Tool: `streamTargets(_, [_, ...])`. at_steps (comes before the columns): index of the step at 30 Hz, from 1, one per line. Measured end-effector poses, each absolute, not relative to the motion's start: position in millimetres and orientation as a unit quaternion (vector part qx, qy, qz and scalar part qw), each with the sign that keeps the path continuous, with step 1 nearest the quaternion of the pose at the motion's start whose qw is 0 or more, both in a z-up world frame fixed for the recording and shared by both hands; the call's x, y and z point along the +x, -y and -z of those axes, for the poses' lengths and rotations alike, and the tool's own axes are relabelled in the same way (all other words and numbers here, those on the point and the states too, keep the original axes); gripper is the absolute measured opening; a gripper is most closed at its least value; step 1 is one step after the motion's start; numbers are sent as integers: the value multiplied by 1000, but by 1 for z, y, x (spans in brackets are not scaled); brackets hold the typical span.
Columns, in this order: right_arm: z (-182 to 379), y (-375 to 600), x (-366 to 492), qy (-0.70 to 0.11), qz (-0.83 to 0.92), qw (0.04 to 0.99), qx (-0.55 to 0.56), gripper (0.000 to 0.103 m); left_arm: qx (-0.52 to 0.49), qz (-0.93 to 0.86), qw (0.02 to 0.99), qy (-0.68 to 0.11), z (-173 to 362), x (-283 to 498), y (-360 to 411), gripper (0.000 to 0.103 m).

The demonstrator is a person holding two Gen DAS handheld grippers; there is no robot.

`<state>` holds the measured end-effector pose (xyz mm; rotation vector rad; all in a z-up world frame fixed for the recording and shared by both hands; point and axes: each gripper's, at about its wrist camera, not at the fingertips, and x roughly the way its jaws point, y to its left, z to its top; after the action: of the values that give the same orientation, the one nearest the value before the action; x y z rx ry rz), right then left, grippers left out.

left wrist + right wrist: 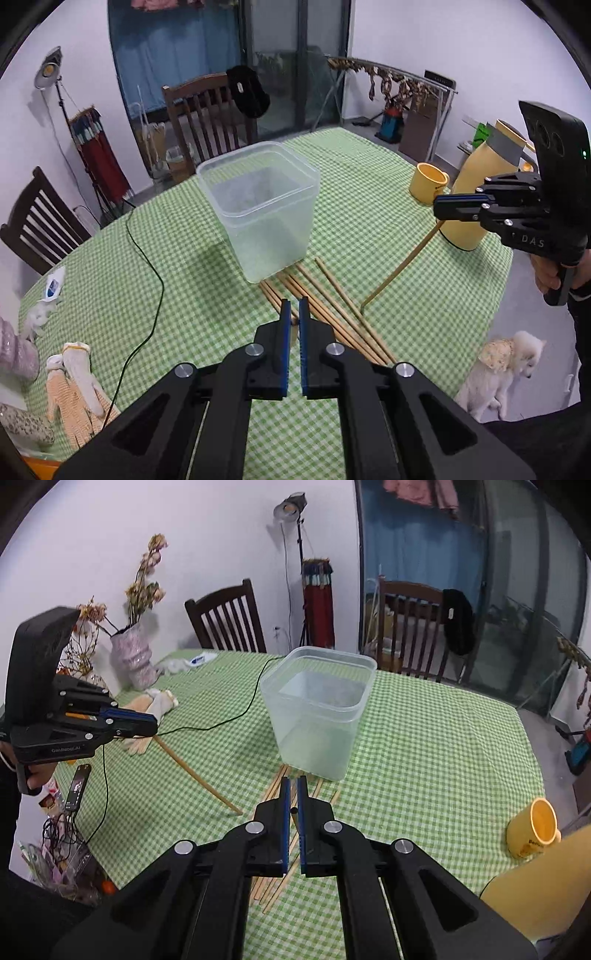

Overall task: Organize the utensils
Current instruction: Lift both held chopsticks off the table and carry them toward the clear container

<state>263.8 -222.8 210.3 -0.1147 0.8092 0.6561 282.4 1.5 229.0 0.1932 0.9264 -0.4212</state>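
The left gripper's [294, 306] jaws are closed almost completely. They pinch the top end of a chopstick [195, 771], which in the right wrist view slants down from them at left of frame until its tip nears the counter [110, 280]. The right gripper's [293, 784] jaws are just as narrow on a second chopstick [402, 264]. This one hangs the same way at right of the left wrist view. Gripping near one end seemingly leaves each long shaft free to go tip-first into something.

Just beyond both jaws, low in the centre of each frame, the loose chopsticks [332, 310] lie in a rough bundle on the green checked cloth. The far ends of some reach the foot of the clear plastic tub [273, 229], which stands upright, open and apparently empty. It is probably where the sticks are to go.
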Motion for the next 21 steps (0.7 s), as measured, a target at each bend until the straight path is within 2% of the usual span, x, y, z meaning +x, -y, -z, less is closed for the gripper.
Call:
streamTargets(6, [-217, 220, 291, -408, -307, 857, -72, 3, 89, 216, 851, -470, -234, 302, -1, 1])
streamTargets(10, [-238, 219, 301, -394, -306, 863, -83, 0, 87, 213, 859, -458, -252, 312, -5, 1])
streamTargets(17, [-315, 222, 307, -306, -303, 895, -117, 0, 92, 201, 909, -352, -349, 317, -12, 1])
streamTargets(20, [-308, 245, 315, -311, -293, 899, -91, 1, 82, 199, 923, -319, -372, 313, -17, 1])
streamTargets(21, [-292, 257, 321, -335, -296, 891, -74, 6, 81, 199, 925, -313, -375, 311, -18, 1])
